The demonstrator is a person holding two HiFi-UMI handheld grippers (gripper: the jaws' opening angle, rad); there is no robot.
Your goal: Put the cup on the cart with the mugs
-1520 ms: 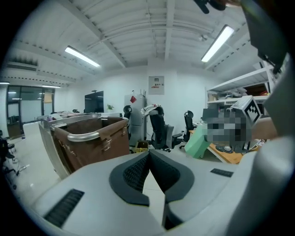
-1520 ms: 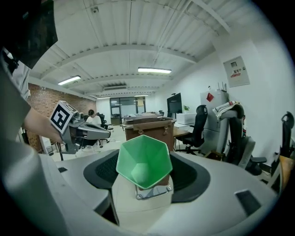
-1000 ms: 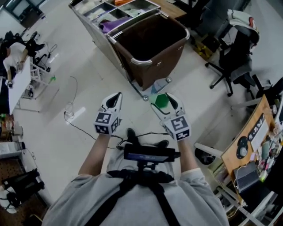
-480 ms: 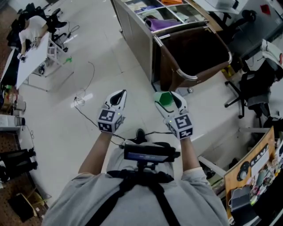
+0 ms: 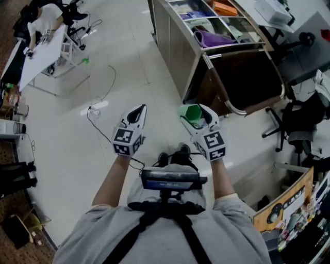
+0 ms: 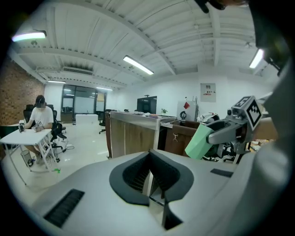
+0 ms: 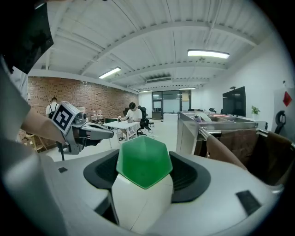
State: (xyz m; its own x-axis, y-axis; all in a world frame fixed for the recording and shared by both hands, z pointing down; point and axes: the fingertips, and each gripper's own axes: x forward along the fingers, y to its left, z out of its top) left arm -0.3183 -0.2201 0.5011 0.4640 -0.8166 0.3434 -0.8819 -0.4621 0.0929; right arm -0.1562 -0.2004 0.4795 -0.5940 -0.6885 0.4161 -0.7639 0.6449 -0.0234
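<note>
A cup with a green hexagonal rim (image 5: 193,114) and a white body (image 7: 144,161) sits between the jaws of my right gripper (image 5: 198,118), which is shut on it at chest height. In the left gripper view the cup (image 6: 199,141) shows pale green, held out to the right. My left gripper (image 5: 135,114) hangs beside it, shut and empty (image 6: 150,182). The steel cart (image 5: 178,36) stands ahead and to the right, with open top compartments and a brown bag (image 5: 247,72) at its near end. I see no mugs on it from here.
A purple cloth (image 5: 211,37) and an orange item (image 5: 224,7) lie in the cart's compartments. A cable (image 5: 103,98) trails over the white floor. A white table (image 5: 38,54) with a seated person stands far left. Office chairs (image 5: 299,118) crowd the right.
The view has swung, so the cart now lies further right and its long side faces me. Both grippers keep their pose and the cup stays gripped.
</note>
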